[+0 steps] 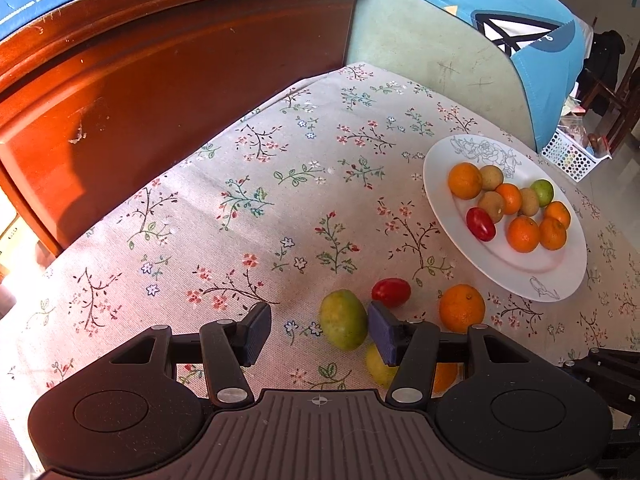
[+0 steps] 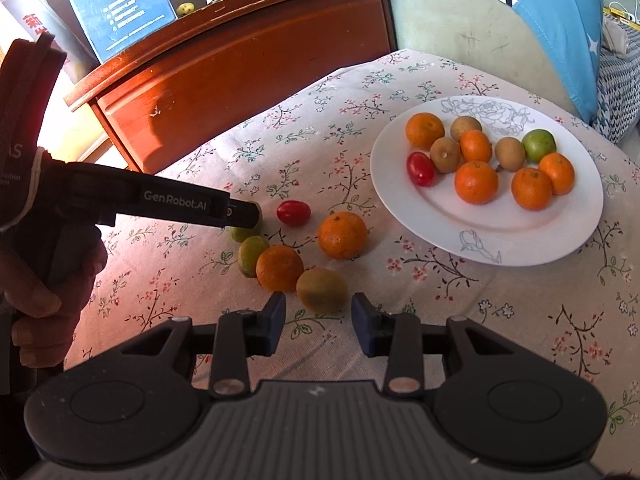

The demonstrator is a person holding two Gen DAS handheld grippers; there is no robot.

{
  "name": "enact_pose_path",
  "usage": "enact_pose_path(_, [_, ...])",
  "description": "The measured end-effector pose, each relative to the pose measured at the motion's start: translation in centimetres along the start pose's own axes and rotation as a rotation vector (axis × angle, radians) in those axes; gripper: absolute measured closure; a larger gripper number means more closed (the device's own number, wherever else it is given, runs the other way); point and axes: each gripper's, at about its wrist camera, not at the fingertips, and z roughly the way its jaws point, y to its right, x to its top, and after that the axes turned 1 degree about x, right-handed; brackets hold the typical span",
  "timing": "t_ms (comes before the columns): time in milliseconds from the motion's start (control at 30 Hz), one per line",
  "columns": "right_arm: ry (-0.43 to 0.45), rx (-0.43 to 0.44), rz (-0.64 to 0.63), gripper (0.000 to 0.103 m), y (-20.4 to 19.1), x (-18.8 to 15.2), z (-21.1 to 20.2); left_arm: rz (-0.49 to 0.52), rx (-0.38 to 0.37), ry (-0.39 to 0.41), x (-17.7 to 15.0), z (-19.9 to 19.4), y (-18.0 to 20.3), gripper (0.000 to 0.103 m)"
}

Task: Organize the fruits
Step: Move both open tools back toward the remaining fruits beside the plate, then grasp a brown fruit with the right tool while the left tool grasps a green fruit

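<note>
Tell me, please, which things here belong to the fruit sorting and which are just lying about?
Job: white plate of fruit; loose oranges, green fruits, red tomato, brownish fruit.
Lying about: blue box, wooden cabinet, white basket.

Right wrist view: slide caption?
Open right gripper nears a greenish fruit; loose fruit beside a filled plate.

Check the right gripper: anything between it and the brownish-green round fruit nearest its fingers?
Nothing visible. The right gripper has its jaws apart with the brownish-green round fruit just ahead of the gap, only bare floral tablecloth between. A round orange touches the fruit's left side, crowding the left finger's approach.
</note>
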Motion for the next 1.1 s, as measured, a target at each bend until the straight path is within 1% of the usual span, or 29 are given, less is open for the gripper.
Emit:
enact_pose_path(167, [-0.002, -0.01, -0.031, 0.065, -0.4, 0.0, 0.4, 0.014, -0.021, -0.009, -0.1, 0.2, 0.4, 0.052])
enact_pose_path(433, [-0.005, -0.022, -0.019, 0.067, 0.0, 0.0, 0.8, 0.011, -0.058, -0.011, -0.5, 0.7, 0.7, 0.054])
enact_pose_path(467, [-0.004, -0.022, -0.02, 0.067, 0.0, 0.0, 0.8, 0.016, -0.058, -0.008, -0.5, 0.8, 0.8, 0.056])
enact_pose_path(500, [-0.003, -0.022, -0.018, 0.067, 0.0, 0.0, 0.8, 0.02, -0.06, -0.004, -0.6, 0.7, 0.8, 0.061])
enact_pose_path(567, [-0.002, -0.021, -0.016, 0.068, 0.0, 0.0, 0.8, 0.027, -0.066, 0.0, -0.6, 0.8, 0.9, 0.063])
enact_pose_path(900, [0.0, -0.021, -0.019, 0.068, 0.0, 0.0, 0.8, 0.036, -0.065, 0.006, -0.7, 1.1, 1.2, 0.063])
enact_pose_path(967, [0.003, -0.021, -0.015, 0.071, 0.0, 0.0, 0.8, 0.04, -0.065, 0.009, -0.8, 1.0, 1.2, 0.064])
enact_pose_path(1000, [0.004, -0.024, -0.015, 0.074, 0.0, 0.0, 0.8, 0.043, -0.067, 0.013, -0.8, 1.0, 1.2, 0.068])
enact_pose_path(1033, [0.004, -0.021, -0.013, 0.074, 0.0, 0.0, 0.8, 0.045, -0.074, 0.017, -0.8, 0.9, 1.2, 0.072])
enact_pose_path(1067, [0.004, -0.018, -0.007, 0.074, 0.1, 0.0, 0.8, 0.047, -0.079, 0.017, -0.8, 0.8, 1.2, 0.079])
enact_pose_path(1100, [0.003, -0.015, 0.0, 0.075, 0.1, 0.0, 0.8, 0.049, -0.08, 0.016, -0.8, 0.8, 1.3, 0.079])
